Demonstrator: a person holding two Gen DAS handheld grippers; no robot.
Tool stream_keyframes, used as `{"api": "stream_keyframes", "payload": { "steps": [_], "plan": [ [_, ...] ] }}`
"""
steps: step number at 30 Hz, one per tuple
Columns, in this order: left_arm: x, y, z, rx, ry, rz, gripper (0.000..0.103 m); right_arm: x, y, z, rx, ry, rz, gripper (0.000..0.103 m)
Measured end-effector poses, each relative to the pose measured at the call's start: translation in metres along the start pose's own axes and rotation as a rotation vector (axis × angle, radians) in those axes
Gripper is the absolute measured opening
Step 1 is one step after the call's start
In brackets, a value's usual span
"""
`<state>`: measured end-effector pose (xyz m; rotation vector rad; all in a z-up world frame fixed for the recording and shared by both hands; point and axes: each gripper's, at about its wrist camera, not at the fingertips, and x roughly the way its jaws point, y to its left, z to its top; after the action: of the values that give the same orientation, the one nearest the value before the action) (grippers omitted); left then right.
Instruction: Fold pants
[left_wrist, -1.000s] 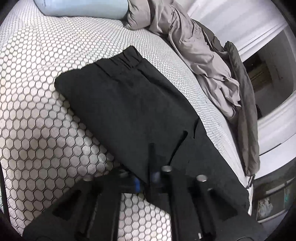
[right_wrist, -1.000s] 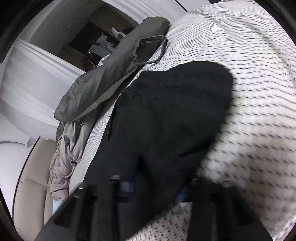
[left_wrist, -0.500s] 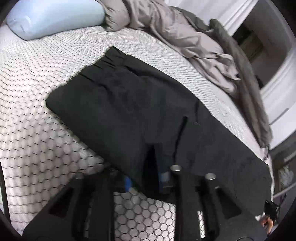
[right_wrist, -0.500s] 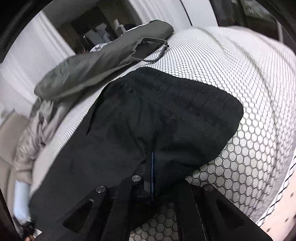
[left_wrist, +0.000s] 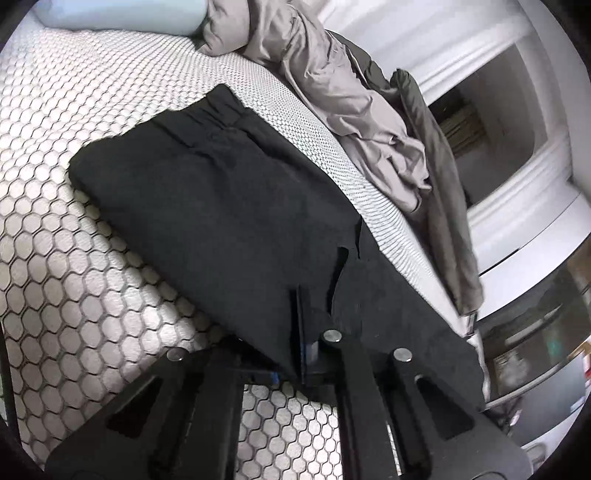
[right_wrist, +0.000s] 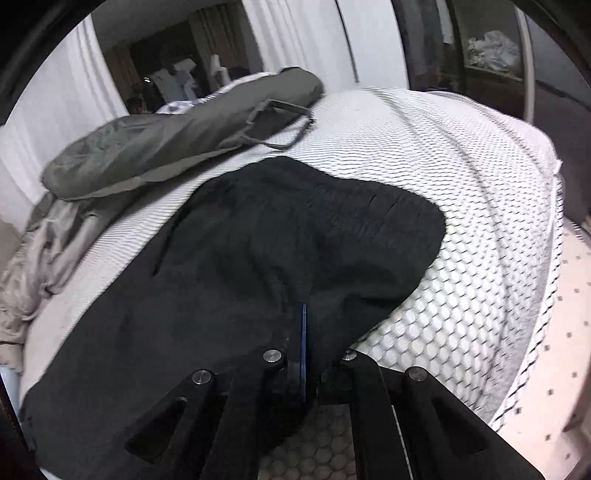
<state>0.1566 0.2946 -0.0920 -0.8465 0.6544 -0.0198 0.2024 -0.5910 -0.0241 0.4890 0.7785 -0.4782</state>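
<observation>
Black pants (left_wrist: 221, 206) lie flat on the honeycomb-patterned bed (left_wrist: 66, 280).

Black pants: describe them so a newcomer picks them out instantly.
Find the bed with the white hexagon-patterned cover. The black pants lie flat across its middle. Unlike the crumpled grey bedding and olive bag beside them, they are smooth and black, with a gathered elastic waistband.

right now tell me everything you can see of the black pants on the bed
The black pants look like soft matte knit with a gathered elastic waistband. They lie mostly flat on the hexagon-patterned bedcover, legs stacked lengthwise, with a slit-like opening partway along. The left gripper is shut on the near edge, and the right gripper is shut on a fold nearer the waistband end. The grey bedding beside them does not touch them.
</observation>
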Motion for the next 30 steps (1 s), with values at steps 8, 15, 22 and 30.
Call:
{"api": "stream_keyframes", "payload": {
  "steps": [8,15,22,30],
  "plan": [
    [-0.002,-0.002,-0.001,0.032,-0.007,0.036,0.008,0.007,-0.003,0.015,0.018,0.056,0.01,0.005],
    [-0.012,-0.047,-0.006,0.151,0.059,-0.017,0.061,0.001,-0.013,0.013,0.077,0.097,0.271,0.056],
    [0.007,-0.019,0.01,-0.027,0.031,0.101,0.003,0.02,-0.004,0.025,0.003,0.102,0.25,0.006],
    [-0.012,-0.029,0.019,-0.005,0.044,0.194,0.015,0.028,-0.042,0.024,-0.015,0.178,0.357,0.028]
  ]
}}
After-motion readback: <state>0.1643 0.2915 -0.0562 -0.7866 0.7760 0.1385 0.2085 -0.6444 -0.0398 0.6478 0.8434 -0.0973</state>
